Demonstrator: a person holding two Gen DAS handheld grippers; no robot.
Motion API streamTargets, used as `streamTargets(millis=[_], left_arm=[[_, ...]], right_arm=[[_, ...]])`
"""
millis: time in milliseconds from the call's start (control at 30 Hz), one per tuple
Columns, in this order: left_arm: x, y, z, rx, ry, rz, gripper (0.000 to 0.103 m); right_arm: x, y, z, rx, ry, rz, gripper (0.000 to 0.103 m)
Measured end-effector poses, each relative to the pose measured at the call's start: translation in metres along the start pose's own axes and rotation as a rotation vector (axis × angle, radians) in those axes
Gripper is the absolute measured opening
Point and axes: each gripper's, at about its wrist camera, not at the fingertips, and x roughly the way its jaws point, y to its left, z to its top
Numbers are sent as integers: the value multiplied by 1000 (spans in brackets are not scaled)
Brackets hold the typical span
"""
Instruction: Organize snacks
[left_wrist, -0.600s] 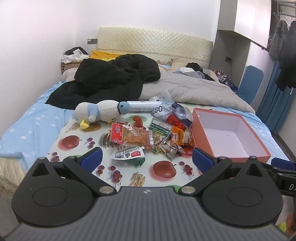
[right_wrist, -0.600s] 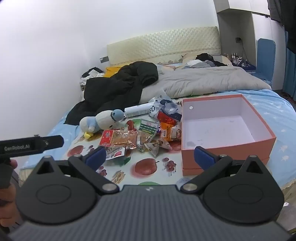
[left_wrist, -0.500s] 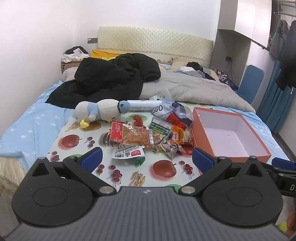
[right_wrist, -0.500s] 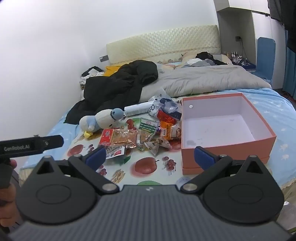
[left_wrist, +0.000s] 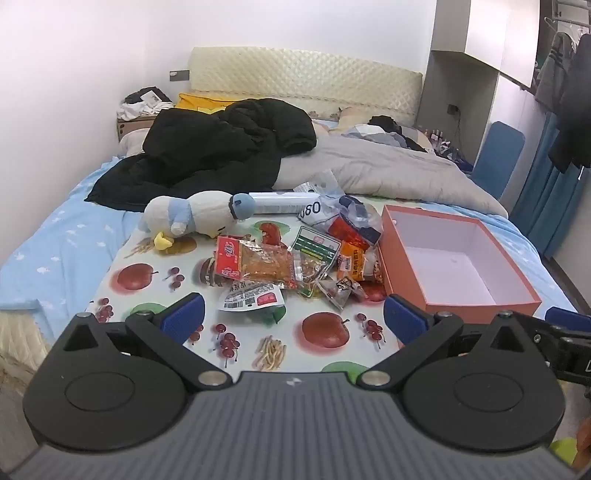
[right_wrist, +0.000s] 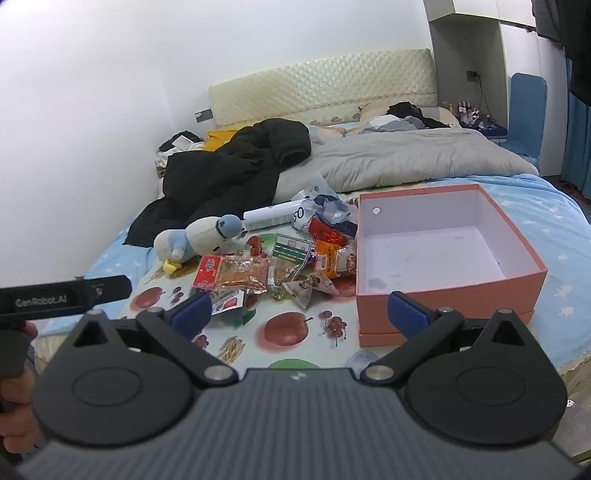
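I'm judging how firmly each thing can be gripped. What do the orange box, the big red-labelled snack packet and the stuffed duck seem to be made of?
Orange box: likely matte cardboard, with stiff straight walls and a white inner lining.
Red-labelled snack packet: thin glossy plastic film, part clear, crinkled and catching glare.
Stuffed duck: soft plush fabric, with a fuzzy, rounded surface.

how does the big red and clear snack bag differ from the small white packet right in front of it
The red and clear snack bag is larger, showing orange-brown food through clear film; the white packet is smaller, opaque, printed with a barcode. The bag lies flat; the packet's edge curls. Both lie loose on the fruit-print mat, outside the box.
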Motion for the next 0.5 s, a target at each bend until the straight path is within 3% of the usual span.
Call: streamTargets(millis=[500], left_arm=[[3, -1, 0, -7, 24, -47, 103]], right_arm=[[-2, 2, 1, 5, 5, -3, 103]])
